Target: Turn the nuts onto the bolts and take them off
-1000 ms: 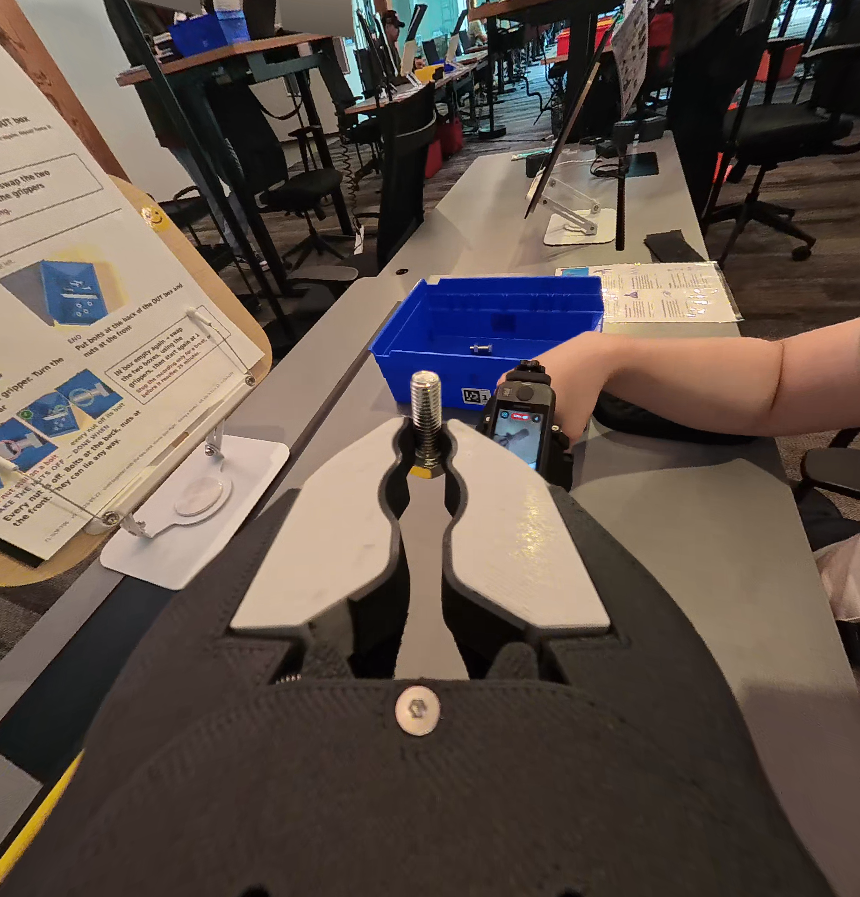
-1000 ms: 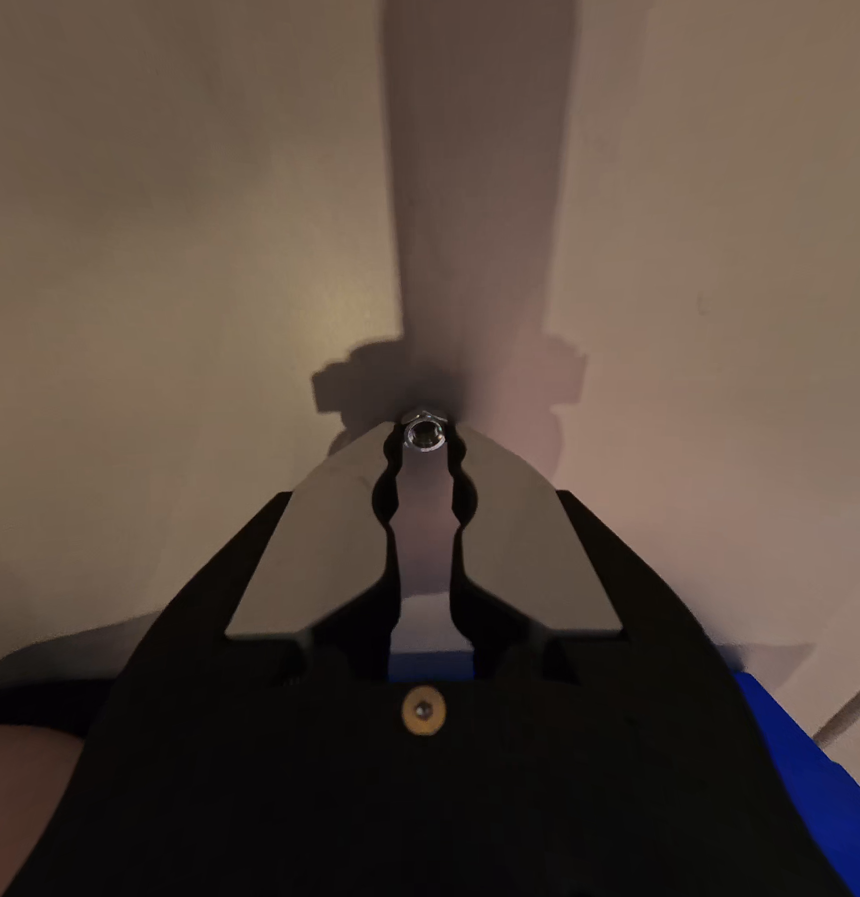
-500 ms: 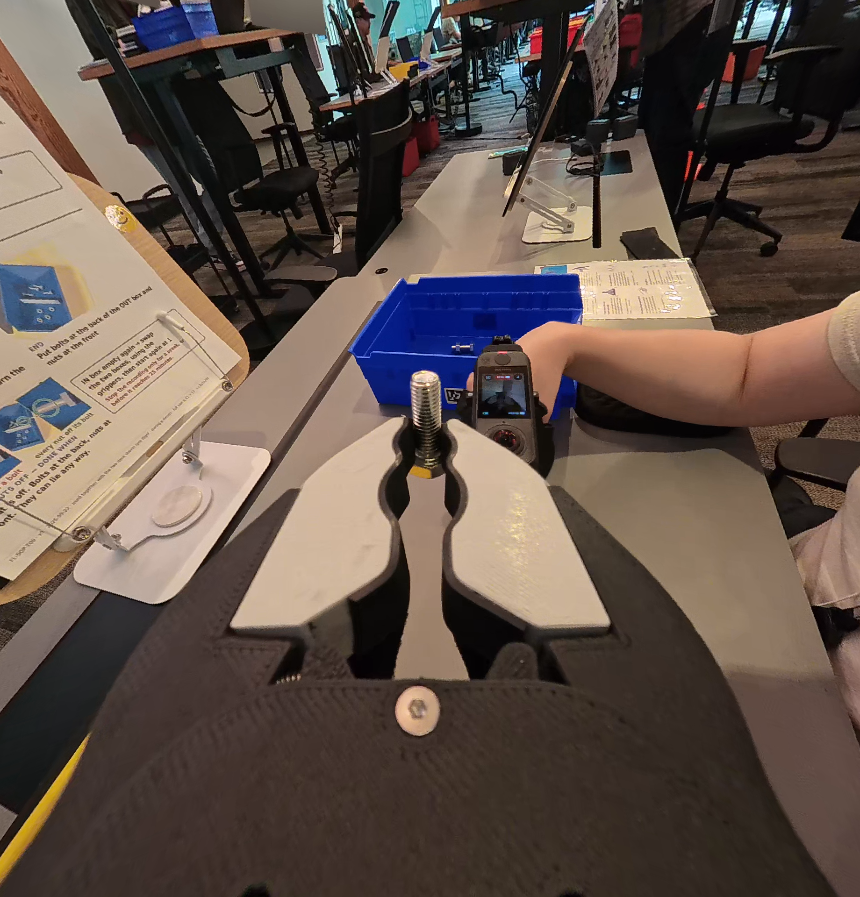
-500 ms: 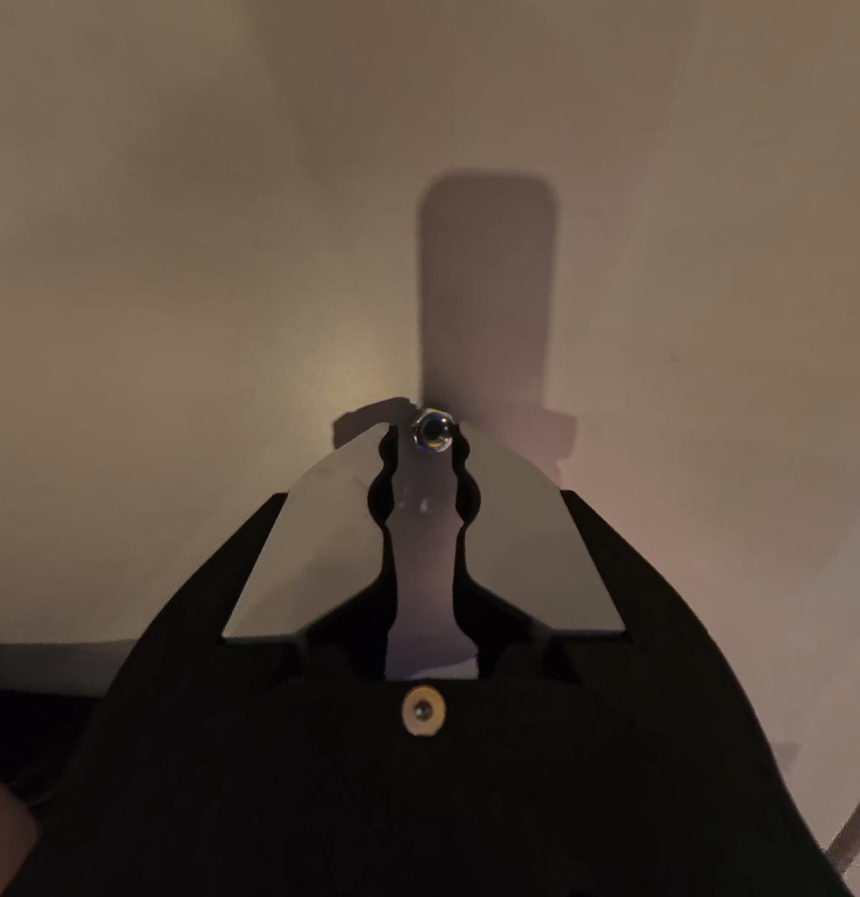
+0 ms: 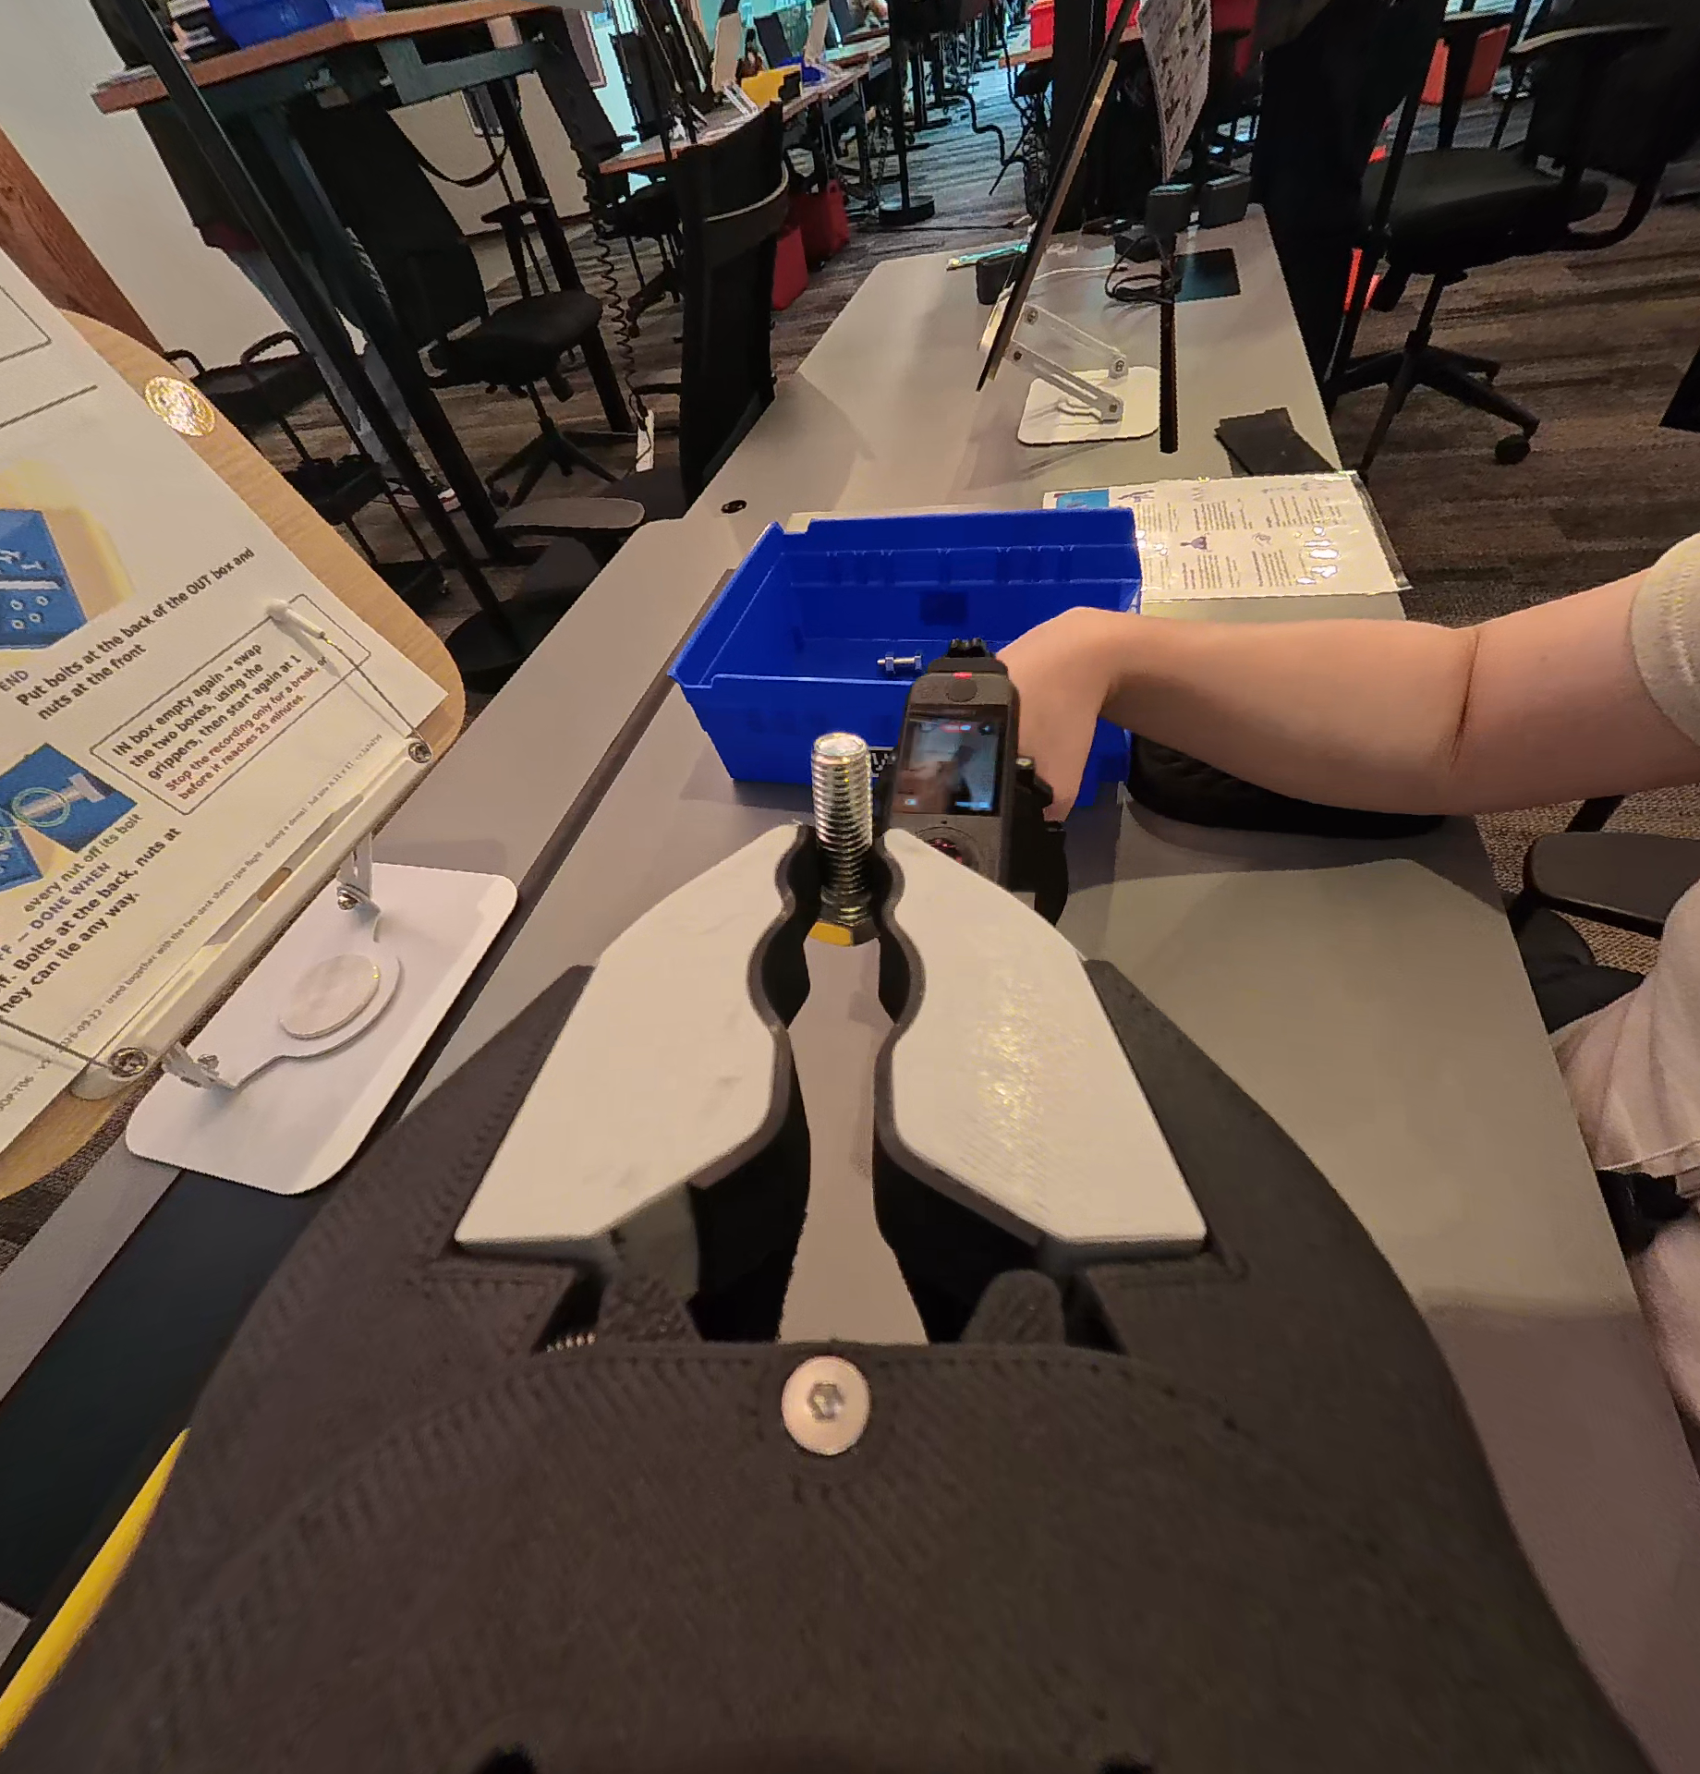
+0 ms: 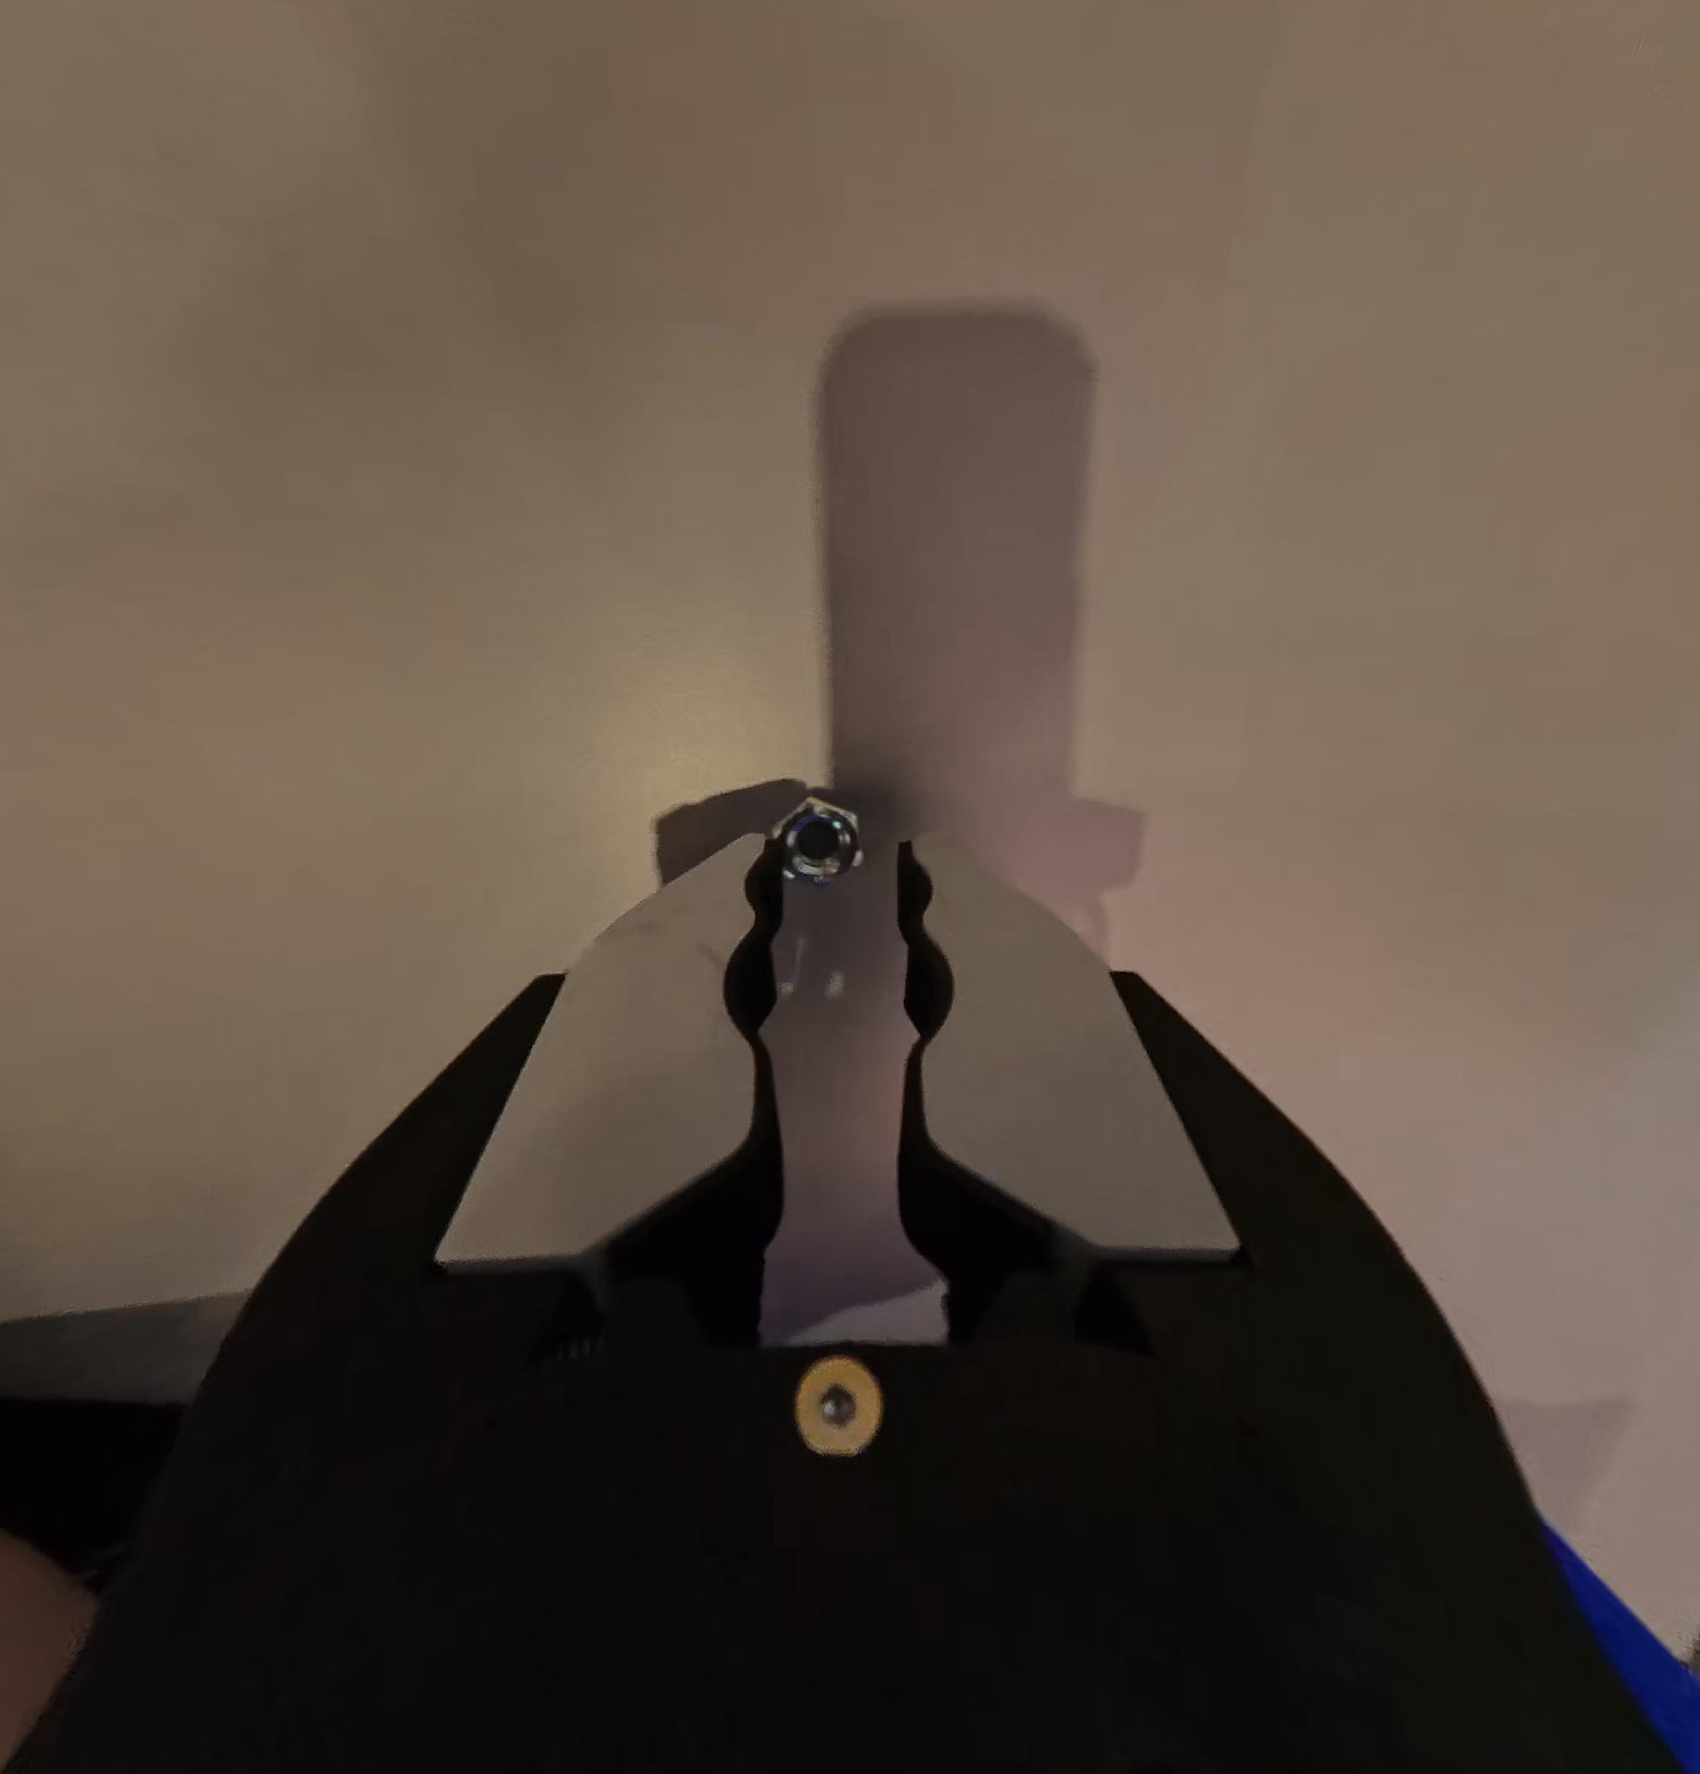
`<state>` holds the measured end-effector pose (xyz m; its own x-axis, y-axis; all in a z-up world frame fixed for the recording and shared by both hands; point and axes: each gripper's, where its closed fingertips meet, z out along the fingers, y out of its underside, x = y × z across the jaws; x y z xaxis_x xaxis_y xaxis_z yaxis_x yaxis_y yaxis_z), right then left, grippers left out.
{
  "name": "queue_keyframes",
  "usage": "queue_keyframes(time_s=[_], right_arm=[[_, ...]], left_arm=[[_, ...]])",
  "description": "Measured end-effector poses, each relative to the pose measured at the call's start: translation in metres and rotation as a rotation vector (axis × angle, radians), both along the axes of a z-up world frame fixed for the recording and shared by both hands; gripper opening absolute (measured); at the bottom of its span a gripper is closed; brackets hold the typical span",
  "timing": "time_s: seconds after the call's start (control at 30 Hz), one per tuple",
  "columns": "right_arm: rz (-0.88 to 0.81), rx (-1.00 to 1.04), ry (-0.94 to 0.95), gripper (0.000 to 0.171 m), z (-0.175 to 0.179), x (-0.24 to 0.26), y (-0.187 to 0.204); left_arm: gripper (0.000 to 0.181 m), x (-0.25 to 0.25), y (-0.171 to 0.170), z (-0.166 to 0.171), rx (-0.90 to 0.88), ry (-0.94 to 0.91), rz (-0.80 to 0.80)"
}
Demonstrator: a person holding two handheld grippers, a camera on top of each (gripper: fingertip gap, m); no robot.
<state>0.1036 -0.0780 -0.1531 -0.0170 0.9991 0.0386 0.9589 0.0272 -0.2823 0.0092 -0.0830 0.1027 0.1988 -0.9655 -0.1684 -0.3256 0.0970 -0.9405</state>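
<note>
My left gripper [image 5: 838,850] is shut on a silver bolt [image 5: 841,816], gripping its head so the threaded shank stands upright above the fingertips. My right gripper [image 6: 837,847] points down at the grey table [image 6: 347,480] with its jaws slightly apart. A small silver nut [image 6: 817,845] lies on the table against the left fingertip [image 6: 731,883], clear of the right one. In the left wrist view the right gripper's camera body [image 5: 957,778] stands just in front of the blue bin [image 5: 798,614], held by a person's hand.
A small bolt with a nut [image 5: 899,662] lies inside the blue bin. An instruction board [image 5: 155,720] on a white stand is at the left. A laminated sheet [image 5: 1249,538] lies behind the bin. The person's forearm [image 5: 1355,701] reaches in from the right. Spacing between my two grippers at the tips: around 25 centimeters.
The right gripper's jaws have opened and let go of the nut, which now rests on the table by the left fingertip. The left gripper keeps its hold on the bolt.
</note>
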Motion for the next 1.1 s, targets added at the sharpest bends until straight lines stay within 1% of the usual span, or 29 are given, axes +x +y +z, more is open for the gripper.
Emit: queue_keyframes(time_s=[0.03,0.1,0.23,0.3,0.53,0.9,0.97,1.0,1.1], right_arm=[[-0.013,-0.028,-0.003,0.024,-0.001,0.0,-0.002],[-0.009,-0.05,-0.009,0.024,-0.001,0.001,-0.006],[0.097,0.031,0.014,0.023,0.0,-0.002,-0.005],[0.088,0.047,-0.001,0.024,-0.002,-0.003,-0.001],[0.067,0.0,-0.015,0.02,-0.008,-0.002,-0.003],[0.046,-0.013,-0.023,0.023,-0.008,0.0,-0.001],[0.051,-0.011,-0.018,0.022,-0.008,0.0,-0.001],[0.06,-0.006,-0.017,0.019,-0.008,0.0,-0.001],[0.084,-0.003,-0.028,0.019,-0.008,-0.001,-0.005]], left_arm=[[0.009,0.0,0.0,0.0,0.001,0.003,-0.001],[0.009,0.001,0.0,-0.001,0.0,0.009,-0.001],[0.009,0.002,-0.002,-0.003,0.0,0.018,-0.014],[0.009,0.004,-0.003,-0.005,0.0,0.025,-0.016],[0.009,0.01,-0.001,-0.011,-0.001,0.054,-0.008],[0.009,0.011,-0.002,-0.014,-0.008,0.064,-0.02],[0.009,0.012,-0.002,-0.015,-0.011,0.067,-0.023],[0.009,0.012,-0.002,-0.015,-0.014,0.067,-0.023],[0.009,0.012,-0.001,-0.016,-0.018,0.066,-0.023]])
